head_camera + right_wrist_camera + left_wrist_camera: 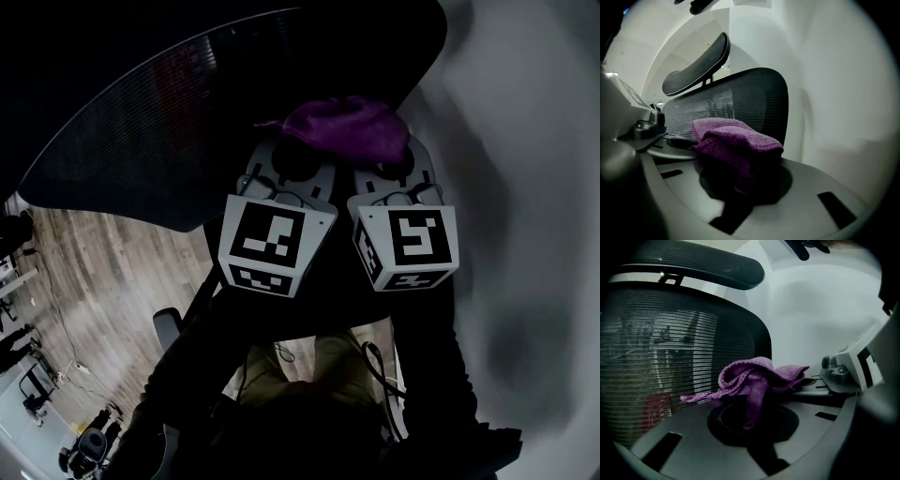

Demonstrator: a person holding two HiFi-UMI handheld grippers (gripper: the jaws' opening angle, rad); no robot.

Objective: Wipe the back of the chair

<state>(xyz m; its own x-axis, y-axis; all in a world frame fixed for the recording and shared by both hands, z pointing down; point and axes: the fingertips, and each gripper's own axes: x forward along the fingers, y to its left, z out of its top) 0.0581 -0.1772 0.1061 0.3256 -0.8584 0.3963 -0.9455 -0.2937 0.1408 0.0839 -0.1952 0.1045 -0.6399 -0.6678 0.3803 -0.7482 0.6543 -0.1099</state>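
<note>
The mesh chair back occupies the upper left, with the headrest above it. The left gripper and the right gripper sit side by side. Each has its jaws closed on one bunched purple cloth. The cloth lies against the backrest's right edge, but contact with the mesh cannot be confirmed. A white wall is at the right.
</note>
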